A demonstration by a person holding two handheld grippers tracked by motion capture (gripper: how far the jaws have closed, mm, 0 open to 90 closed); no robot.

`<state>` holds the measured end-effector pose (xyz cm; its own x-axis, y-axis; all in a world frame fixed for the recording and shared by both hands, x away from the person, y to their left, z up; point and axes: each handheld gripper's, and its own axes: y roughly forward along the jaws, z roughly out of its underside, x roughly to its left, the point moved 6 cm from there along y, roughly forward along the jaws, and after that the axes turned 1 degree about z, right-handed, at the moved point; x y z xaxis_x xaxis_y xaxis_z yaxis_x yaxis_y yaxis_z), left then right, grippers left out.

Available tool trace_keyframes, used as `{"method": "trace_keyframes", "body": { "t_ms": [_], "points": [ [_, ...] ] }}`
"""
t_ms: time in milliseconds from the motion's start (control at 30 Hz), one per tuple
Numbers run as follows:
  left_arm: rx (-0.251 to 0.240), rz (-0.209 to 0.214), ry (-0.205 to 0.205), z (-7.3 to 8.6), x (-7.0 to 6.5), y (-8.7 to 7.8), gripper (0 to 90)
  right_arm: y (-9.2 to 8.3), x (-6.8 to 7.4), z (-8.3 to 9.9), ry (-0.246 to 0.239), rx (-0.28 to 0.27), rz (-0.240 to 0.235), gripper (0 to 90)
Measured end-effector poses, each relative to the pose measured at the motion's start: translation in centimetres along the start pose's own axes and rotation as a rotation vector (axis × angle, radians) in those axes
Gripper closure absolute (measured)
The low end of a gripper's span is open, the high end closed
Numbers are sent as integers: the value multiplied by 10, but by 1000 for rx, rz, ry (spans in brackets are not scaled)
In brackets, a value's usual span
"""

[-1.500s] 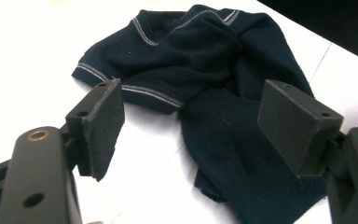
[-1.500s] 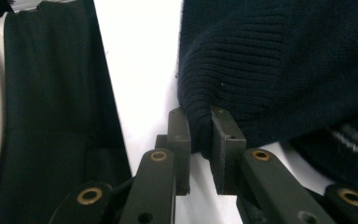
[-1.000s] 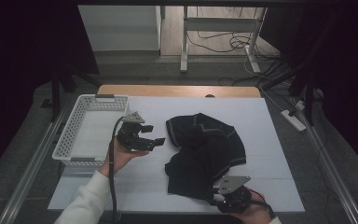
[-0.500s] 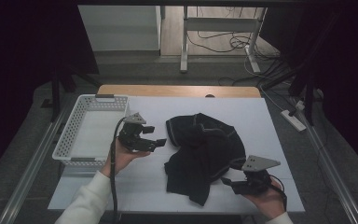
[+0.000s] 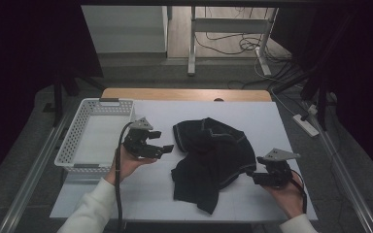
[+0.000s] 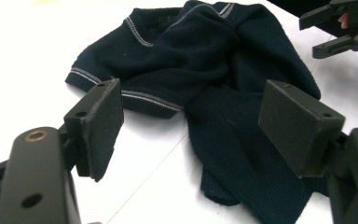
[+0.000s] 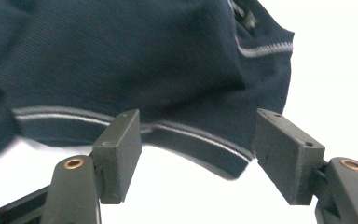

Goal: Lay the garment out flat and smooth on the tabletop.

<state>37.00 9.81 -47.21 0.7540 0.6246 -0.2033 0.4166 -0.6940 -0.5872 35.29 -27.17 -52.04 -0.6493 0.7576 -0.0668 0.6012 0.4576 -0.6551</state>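
High view: white surface (image 5: pixel 150 194) is carrying three items, largest first. Dark navy knit sweater (image 5: pixel 213 155), with pale stripes at collar and hem, is lying crumpled in a heap at the middle; judged as work barely begun, since nothing is yet spread, folded or moved. White perforated basket (image 5: pixel 77 141) is standing empty at the left edge, well apart from the sweater. Left hand-held gripper (image 5: pixel 161 149) is hovering just beside the sweater's left edge, jaws apart, nothing between them. Right hand-held gripper (image 5: pixel 253 175) is sitting at the sweater's lower right edge; its jaws have just been opening and are standing apart, the striped hem (image 7: pixel 191 135) lying just ahead of them, unclamped.
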Motion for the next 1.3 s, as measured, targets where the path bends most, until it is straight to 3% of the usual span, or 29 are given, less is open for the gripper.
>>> {"method": "trace_keyframes", "body": {
  "t_ms": [300,433,667,767,1000,1300],
  "points": [
    [6,3,-3,2,1,2,224,23,-24,10,86,81,24,323],
    [8,6,-3,2,0,2,224,35,-30,10,91,112,45,310],
    [13,-6,-9,3,2,3,217,50,-39,11,145,125,15,345],
    [9,-15,-11,3,3,3,218,52,-40,10,144,131,0,358],
    [7,-20,-14,3,3,2,218,52,-35,4,98,140,13,350],
    [13,-23,-11,4,3,4,218,60,-37,1,130,169,-6,347]
  ]
}}
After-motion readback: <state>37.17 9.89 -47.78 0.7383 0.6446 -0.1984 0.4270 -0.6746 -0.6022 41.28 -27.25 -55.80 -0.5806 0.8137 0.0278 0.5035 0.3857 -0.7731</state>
